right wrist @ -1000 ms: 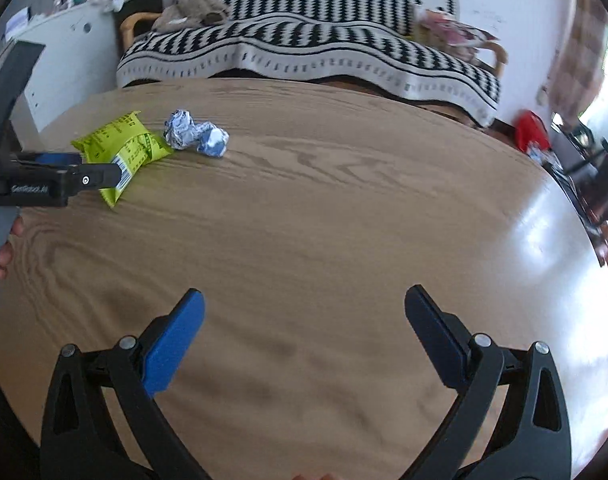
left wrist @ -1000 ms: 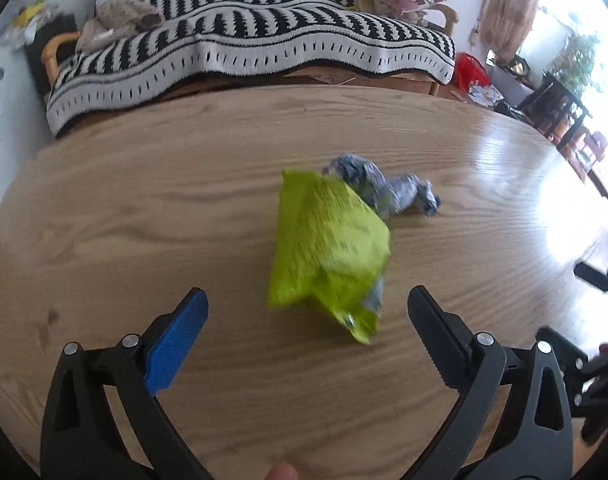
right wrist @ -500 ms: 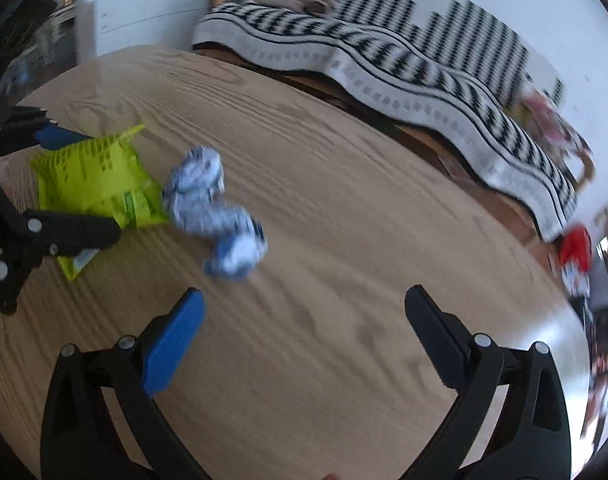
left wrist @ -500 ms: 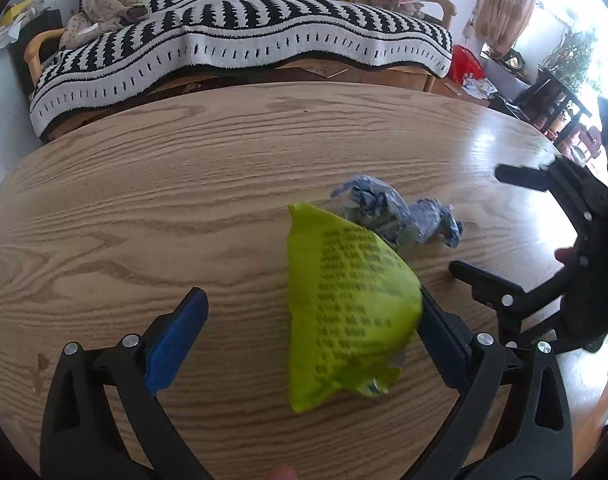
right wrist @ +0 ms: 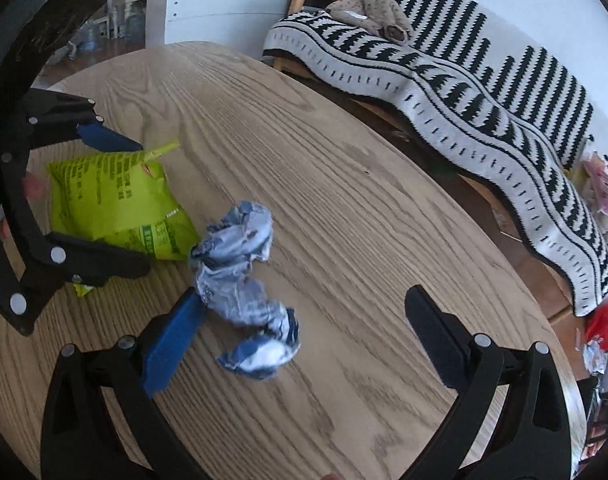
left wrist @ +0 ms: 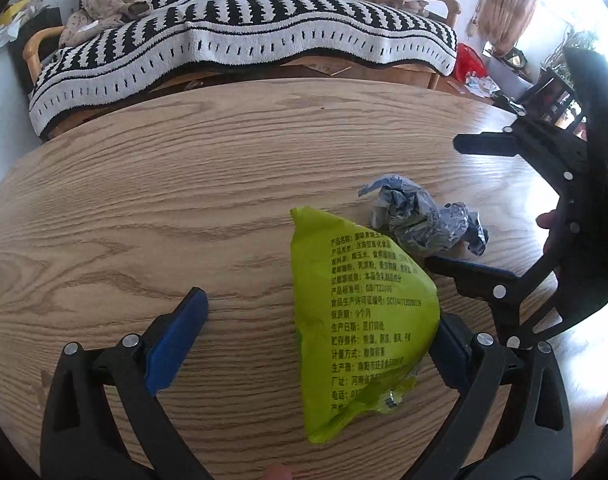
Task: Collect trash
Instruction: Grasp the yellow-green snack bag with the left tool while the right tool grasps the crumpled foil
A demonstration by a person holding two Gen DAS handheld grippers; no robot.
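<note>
While green wrapper [left wrist: 360, 320] touches left fingers [left wrist: 176, 336], crumpled paper [right wrist: 244, 280] touches right fingers [right wrist: 172, 336].

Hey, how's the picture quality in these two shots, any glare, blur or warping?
Left wrist view: sharp, the green wrapper print shows clearly; window light blows out the top right corner and puts a sheen on the table; fisheye bows the table edge. Right wrist view: evenly lit, slightly soft on the crumpled blue wrapper, strong barrel distortion, dark vignette corners.

Your left gripper's [left wrist: 320, 332] right fingertip hidden behind the green wrapper [left wrist: 356, 320], lower print on that wrapper too blurred for you to read, crumpled blue paper [right wrist: 244, 292] covering your right gripper's [right wrist: 304, 328] blue fingertip
</note>
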